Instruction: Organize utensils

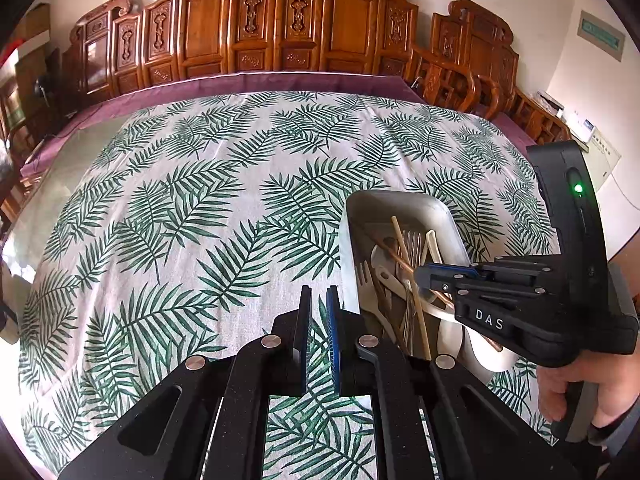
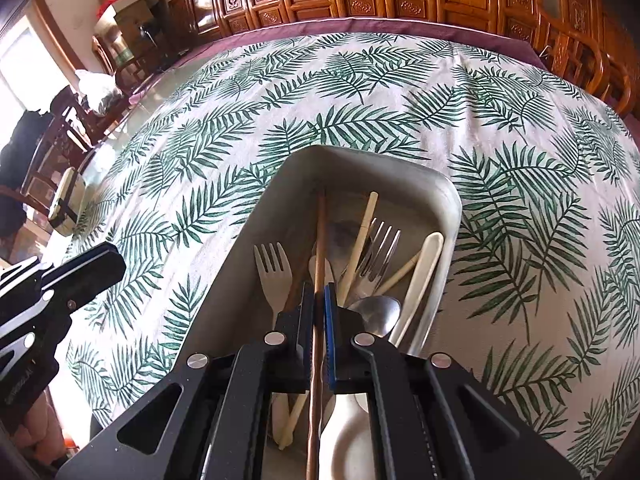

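A grey rectangular tray [image 2: 360,156] lies on the leaf-print cloth and holds mixed utensils: a beige fork [image 2: 272,268], a metal fork [image 2: 380,248], a metal spoon [image 2: 376,312], pale chopsticks [image 2: 362,240] and a cream spoon [image 2: 424,276]. My right gripper [image 2: 319,290] is shut on a brown chopstick [image 2: 321,232], which runs between its fingers and points down into the tray. The left wrist view shows that right gripper [image 1: 420,276] over the tray [image 1: 400,198] with the chopstick [image 1: 396,259]. My left gripper [image 1: 320,292] is shut on nothing, just left of the tray.
The leaf-print tablecloth [image 1: 180,200] spreads wide to the left and beyond the tray. A purple cloth border [image 1: 260,80] runs along the far edge, with a carved wooden screen [image 1: 280,28] and wooden chairs [image 1: 460,84] behind it. A hand [image 1: 576,392] grips the right tool's handle.
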Available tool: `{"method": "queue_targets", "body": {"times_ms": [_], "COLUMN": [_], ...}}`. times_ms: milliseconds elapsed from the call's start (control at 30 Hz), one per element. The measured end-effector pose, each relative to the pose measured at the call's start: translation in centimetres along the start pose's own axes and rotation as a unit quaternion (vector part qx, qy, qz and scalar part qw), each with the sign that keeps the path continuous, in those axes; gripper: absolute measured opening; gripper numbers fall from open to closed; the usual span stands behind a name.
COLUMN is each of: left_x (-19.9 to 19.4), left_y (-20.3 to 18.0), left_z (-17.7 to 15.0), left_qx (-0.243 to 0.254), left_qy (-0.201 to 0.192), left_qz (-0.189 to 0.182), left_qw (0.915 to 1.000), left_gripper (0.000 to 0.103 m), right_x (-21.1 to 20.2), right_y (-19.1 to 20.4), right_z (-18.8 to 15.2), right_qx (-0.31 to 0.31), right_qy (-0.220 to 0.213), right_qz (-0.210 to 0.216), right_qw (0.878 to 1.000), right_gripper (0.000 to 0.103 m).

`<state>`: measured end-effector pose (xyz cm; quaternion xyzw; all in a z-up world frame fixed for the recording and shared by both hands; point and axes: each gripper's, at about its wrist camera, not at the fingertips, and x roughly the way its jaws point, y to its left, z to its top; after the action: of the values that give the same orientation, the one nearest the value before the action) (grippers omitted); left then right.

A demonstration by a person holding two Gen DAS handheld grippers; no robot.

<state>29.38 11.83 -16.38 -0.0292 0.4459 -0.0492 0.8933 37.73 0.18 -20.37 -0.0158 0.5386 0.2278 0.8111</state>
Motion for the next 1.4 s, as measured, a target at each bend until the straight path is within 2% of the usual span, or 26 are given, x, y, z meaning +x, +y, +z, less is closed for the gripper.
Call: {"method": "queue_targets", "body": {"times_ms": [200, 400, 667, 767, 833, 867, 900, 933, 1000, 1033, 1100, 1133, 1200, 1300, 1400], "left_x": [-0.2, -1.2, -4.0, -5.6, -6.6, -7.2, -7.7, -8.2, -9.1, -9.6, -10.5, -11.1, -11.9, -13.0, -14.1], "left_y": [0.0, -0.3, -2.0, -3.3, -4.3, -5.0, -5.5, -6.1, -7.0, -7.5, -8.2, -8.7, -9.4, -10.4, -11.3], "left_z": [0.0, 0.0, -0.1, -0.2, -0.3, -0.4, -0.5, -0.5, -0.8, -0.9, -1.0, -1.1, -1.3, -1.8, -2.4], "left_qx": [-0.001, 0.001, 0.004, 0.009, 0.014, 0.017, 0.018, 0.020, 0.024, 0.025, 0.027, 0.029, 0.032, 0.034, 0.034], "left_qy": [-0.001, -0.010, -0.031, -0.046, -0.054, -0.058, -0.061, -0.067, -0.077, -0.081, -0.090, -0.097, -0.105, -0.114, -0.120], "left_qz": [-0.001, -0.001, 0.001, 0.000, -0.004, -0.006, -0.006, -0.008, -0.012, -0.011, -0.010, -0.008, -0.004, 0.008, 0.020], "left_qw": [1.0000, 0.9999, 0.9995, 0.9989, 0.9985, 0.9982, 0.9980, 0.9975, 0.9967, 0.9963, 0.9955, 0.9948, 0.9939, 0.9928, 0.9920], "left_gripper": [0.006, 0.006, 0.007, 0.032, 0.040, 0.050, 0.064, 0.068, 0.080, 0.083, 0.091, 0.093, 0.094, 0.094, 0.095], "right_x": [-0.8, -2.2, -7.2, -9.9, -11.7, -12.4, -13.4, -14.0, -15.7, -16.4, -17.8, -18.5, -19.8, -21.5, -22.9], "right_y": [0.6, 0.7, -0.7, -1.4, -2.0, -2.2, -2.6, -2.7, -3.1, -3.3, -3.7, -3.9, -4.4, -4.8, -5.1], "right_z": [0.1, -0.5, -2.9, -4.2, -5.1, -5.4, -6.0, -6.3, -7.1, -7.5, -8.3, -8.8, -9.6, -11.1, -12.4], "right_qx": [0.002, -0.013, -0.018, -0.013, -0.009, -0.007, -0.006, -0.005, -0.001, 0.001, 0.006, 0.010, 0.017, 0.020, 0.020], "right_qy": [-0.011, -0.026, -0.064, -0.084, -0.097, -0.102, -0.110, -0.115, -0.130, -0.137, -0.151, -0.157, -0.172, -0.189, -0.199], "right_qz": [0.016, 0.008, -0.012, -0.016, -0.019, -0.022, -0.026, -0.028, -0.037, -0.043, -0.054, -0.062, -0.076, -0.090, -0.104], "right_qw": [1.000, 1.000, 0.998, 0.996, 0.995, 0.995, 0.994, 0.993, 0.991, 0.990, 0.987, 0.986, 0.982, 0.978, 0.974], "right_gripper": [0.007, 0.007, 0.007, 0.007, 0.007, 0.007, 0.010, 0.015, 0.040, 0.044, 0.063, 0.069, 0.090, 0.100, 0.100]}}
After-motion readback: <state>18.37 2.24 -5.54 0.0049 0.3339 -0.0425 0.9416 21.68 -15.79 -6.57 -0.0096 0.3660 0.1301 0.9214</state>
